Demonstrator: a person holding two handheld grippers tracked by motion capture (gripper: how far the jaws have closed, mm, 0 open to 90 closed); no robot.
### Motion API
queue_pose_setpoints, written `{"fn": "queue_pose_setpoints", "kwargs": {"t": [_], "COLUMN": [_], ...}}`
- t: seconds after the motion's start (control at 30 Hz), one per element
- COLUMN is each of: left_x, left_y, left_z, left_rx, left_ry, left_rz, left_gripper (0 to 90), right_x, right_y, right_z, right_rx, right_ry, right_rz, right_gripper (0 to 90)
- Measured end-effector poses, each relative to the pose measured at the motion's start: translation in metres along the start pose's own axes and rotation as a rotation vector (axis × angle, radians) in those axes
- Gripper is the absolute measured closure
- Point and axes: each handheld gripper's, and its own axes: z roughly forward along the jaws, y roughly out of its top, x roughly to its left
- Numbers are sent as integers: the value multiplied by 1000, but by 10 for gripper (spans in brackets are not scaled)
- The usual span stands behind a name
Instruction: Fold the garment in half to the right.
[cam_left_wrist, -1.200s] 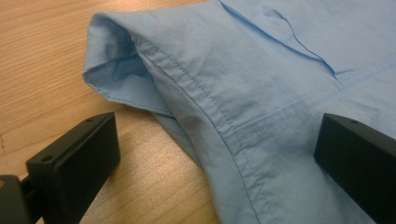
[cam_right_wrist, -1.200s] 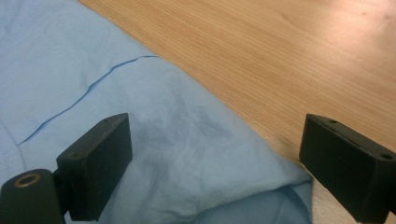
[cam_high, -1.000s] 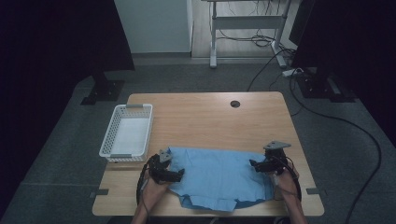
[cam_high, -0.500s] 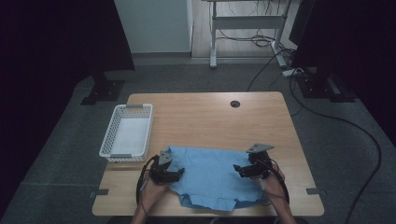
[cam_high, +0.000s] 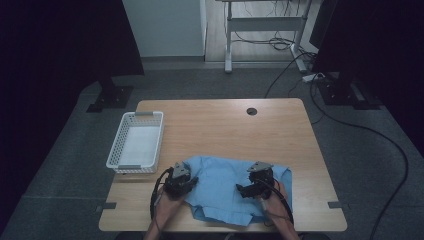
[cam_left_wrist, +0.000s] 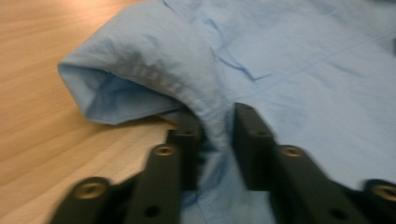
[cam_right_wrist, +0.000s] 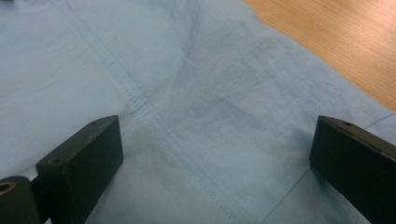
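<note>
A light blue shirt (cam_high: 222, 187) lies spread on the front part of the wooden table (cam_high: 225, 125). My left gripper (cam_high: 190, 183) is at the shirt's left edge. Its jaws have just been closing, and in the left gripper view they pinch a raised fold of the blue cloth (cam_left_wrist: 215, 122) beside the open sleeve end (cam_left_wrist: 116, 88). My right gripper (cam_high: 243, 190) hovers over the shirt's right half. Its jaws have just been opening further, and in the right gripper view they stand wide apart (cam_right_wrist: 215, 154) over a stitched seam (cam_right_wrist: 159, 121), with only flat cloth below them.
An empty white mesh basket (cam_high: 135, 142) stands at the table's left side, just behind my left hand. A round cable hole (cam_high: 251, 111) sits near the far edge. Desk legs and cables (cam_high: 300, 65) lie on the dark floor beyond.
My right gripper has moved left, from the shirt's right edge in over the cloth. The left gripper has stayed at the left edge while its jaws narrowed.
</note>
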Motion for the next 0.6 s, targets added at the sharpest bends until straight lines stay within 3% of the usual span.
{"fn": "queue_pose_setpoints", "kwargs": {"t": [0.07,0.3,0.47,0.6], "left_x": [-1,2,-2,-10], "left_y": [2,12,25,45], "left_z": [0,-8,-22,-39], "left_rx": [8,16,-8,-60], "left_ry": [-2,-1,-15,-30], "left_rz": [-11,-34,-11,14], "left_gripper": [825,864,864,864], "right_x": [1,2,2,3], "right_y": [-2,-2,-2,-1], "right_z": [0,0,1,1], "right_rx": [-16,-17,-17,-16], "right_ry": [-6,-9,-10,-17], "right_rz": [5,9,9,14], "right_gripper": [17,17,16,15]}}
